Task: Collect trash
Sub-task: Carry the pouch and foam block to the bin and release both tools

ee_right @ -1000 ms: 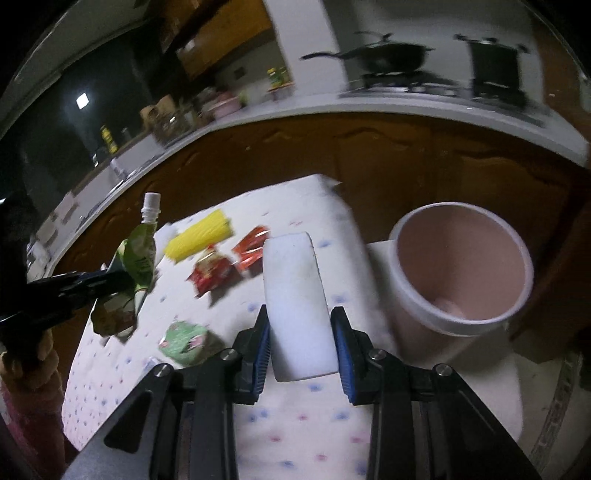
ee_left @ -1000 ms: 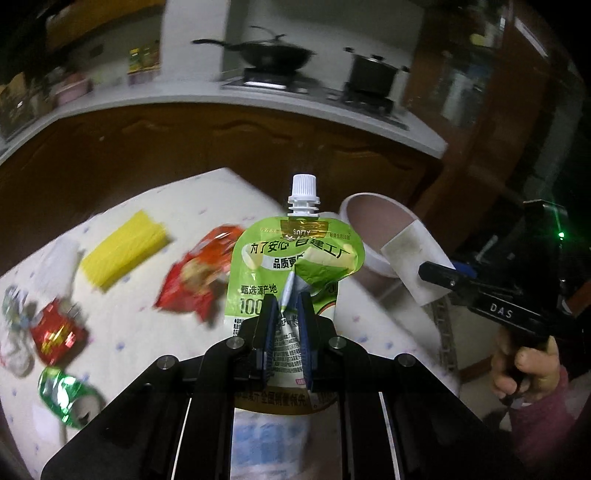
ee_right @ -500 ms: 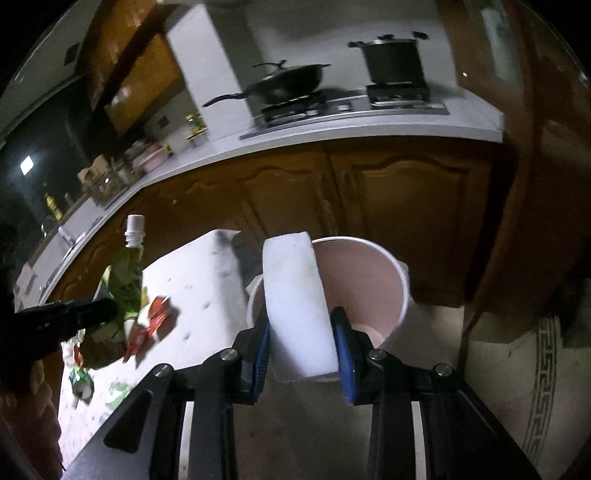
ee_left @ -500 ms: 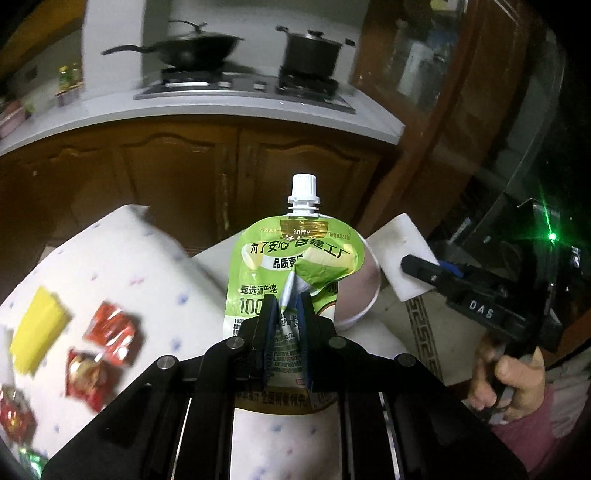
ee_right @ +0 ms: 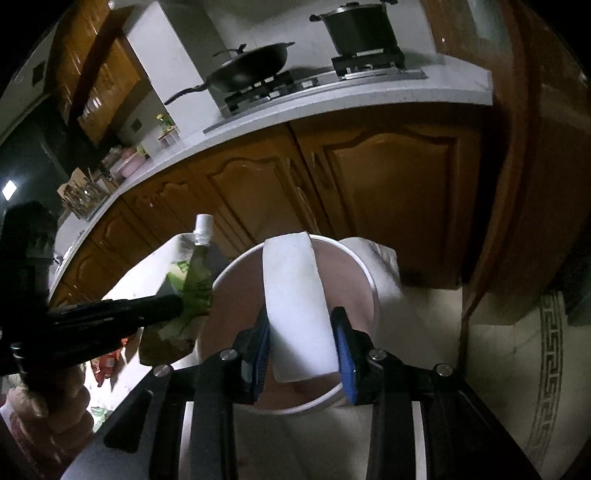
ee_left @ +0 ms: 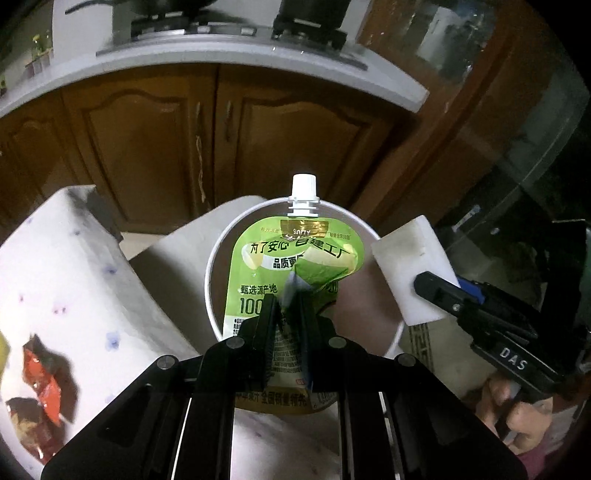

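A green spouted drink pouch (ee_left: 295, 266) with a white cap hangs over the mouth of the pale round bin (ee_left: 218, 254), my left gripper (ee_left: 286, 306) shut on its lower part. In the right wrist view the same pouch (ee_right: 192, 280) hangs at the bin's left rim. A white foam block (ee_right: 295, 306) is held above the bin (ee_right: 367, 277), my right gripper (ee_right: 301, 332) shut on its sides. The left wrist view has that block (ee_left: 410, 266) beside the bin's right rim.
The table with its dotted white cloth (ee_left: 62, 273) lies to the left, red wrappers (ee_left: 42, 380) on it. Wooden cabinets (ee_right: 369, 192) and a counter with a wok (ee_right: 251, 70) and pot (ee_right: 358, 27) stand behind. Tiled floor (ee_right: 506, 362) lies right of the bin.
Both grippers have swung away from the table to the bin, each carrying its item. The pouch and the foam block now hang over the bin's mouth instead of the cloth.
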Demonstrator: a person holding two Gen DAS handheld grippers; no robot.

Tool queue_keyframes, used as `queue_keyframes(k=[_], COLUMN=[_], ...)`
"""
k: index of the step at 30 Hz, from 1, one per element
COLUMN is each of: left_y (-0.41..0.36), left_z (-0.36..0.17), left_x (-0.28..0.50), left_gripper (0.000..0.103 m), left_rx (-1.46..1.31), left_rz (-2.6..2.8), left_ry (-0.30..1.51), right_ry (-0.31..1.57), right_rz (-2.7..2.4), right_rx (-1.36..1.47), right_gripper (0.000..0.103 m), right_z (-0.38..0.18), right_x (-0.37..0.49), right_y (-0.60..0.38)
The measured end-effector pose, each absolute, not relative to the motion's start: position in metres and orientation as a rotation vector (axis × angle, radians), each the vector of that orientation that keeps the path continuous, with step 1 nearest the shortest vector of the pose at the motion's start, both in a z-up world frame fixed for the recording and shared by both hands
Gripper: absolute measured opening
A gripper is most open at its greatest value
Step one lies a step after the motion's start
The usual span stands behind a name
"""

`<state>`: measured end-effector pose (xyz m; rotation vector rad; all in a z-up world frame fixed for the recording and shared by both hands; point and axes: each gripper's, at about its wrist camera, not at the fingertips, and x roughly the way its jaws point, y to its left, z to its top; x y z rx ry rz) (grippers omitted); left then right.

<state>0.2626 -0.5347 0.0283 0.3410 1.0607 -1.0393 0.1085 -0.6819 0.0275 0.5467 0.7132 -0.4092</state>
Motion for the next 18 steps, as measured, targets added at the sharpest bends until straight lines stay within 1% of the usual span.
queue_keyframes(k=[10, 13, 15, 16, 18], left_y=[-0.544, -0.546, -0.546, -0.545, -0.542], left_z=[-0.001, -0.005, -0.005, -0.004, -0.001], left_x=[0.276, 0.275, 0.276, 0.275, 0.275], left_gripper=[0.011, 0.013, 0.021, 0.025, 0.026], left_rx=[0.355, 0.370, 0.375, 0.373, 0.361], left_rz=[-1.024, -1.018, -1.014, -1.017, -1.025], left_ry=[1.120, 1.125, 1.123, 1.118, 1.113], right_ry=[0.761, 0.769, 0.772, 0.772, 0.763], right_rz=[-0.390, -0.385, -0.384, -0.382, -0.379], right_rx=[0.569, 0.579, 0.587, 0.596, 0.604], right_gripper=[0.036, 0.041, 0.042, 0.048, 0.049], right_z=[0.007, 0.004, 0.003, 0.002, 0.003], right_x=[0.124, 0.125, 0.125, 0.124, 0.121], right_y=[-0.691, -0.693, -0.696, -0.697, -0.697])
